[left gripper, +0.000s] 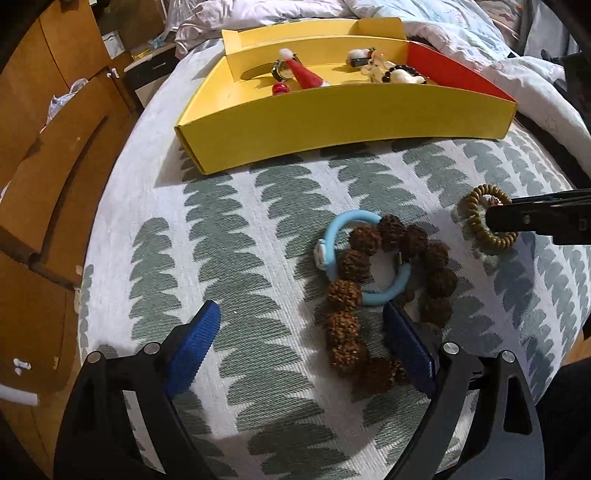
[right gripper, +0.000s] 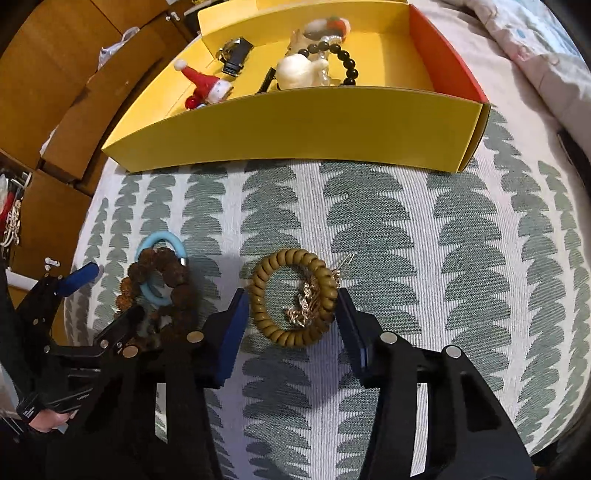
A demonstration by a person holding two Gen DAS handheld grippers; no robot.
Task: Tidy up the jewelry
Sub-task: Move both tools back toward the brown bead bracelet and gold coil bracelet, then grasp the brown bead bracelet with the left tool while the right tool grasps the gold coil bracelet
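A brown seed-bead bracelet (left gripper: 345, 291) lies on the patterned cloth, tangled with a light blue ring (left gripper: 334, 230). My left gripper (left gripper: 301, 332) is open low over them: its right finger (left gripper: 406, 347) stands inside the bracelet's loop and its left finger rests on bare cloth. An olive coil hair tie (right gripper: 258, 295) lies to the right with a gold chain (right gripper: 304, 304) inside it. My right gripper (right gripper: 291, 310) has a pad against each side of the tie. A yellow box (left gripper: 332, 118) sits behind.
The box holds a Santa hat clip (right gripper: 205, 83), a watch (right gripper: 236, 53), a black bead bracelet (right gripper: 345, 55) and a white figure (right gripper: 295, 72). Wooden cabinets (left gripper: 55, 166) stand on the left. Rumpled bedding (left gripper: 461, 22) lies behind the box.
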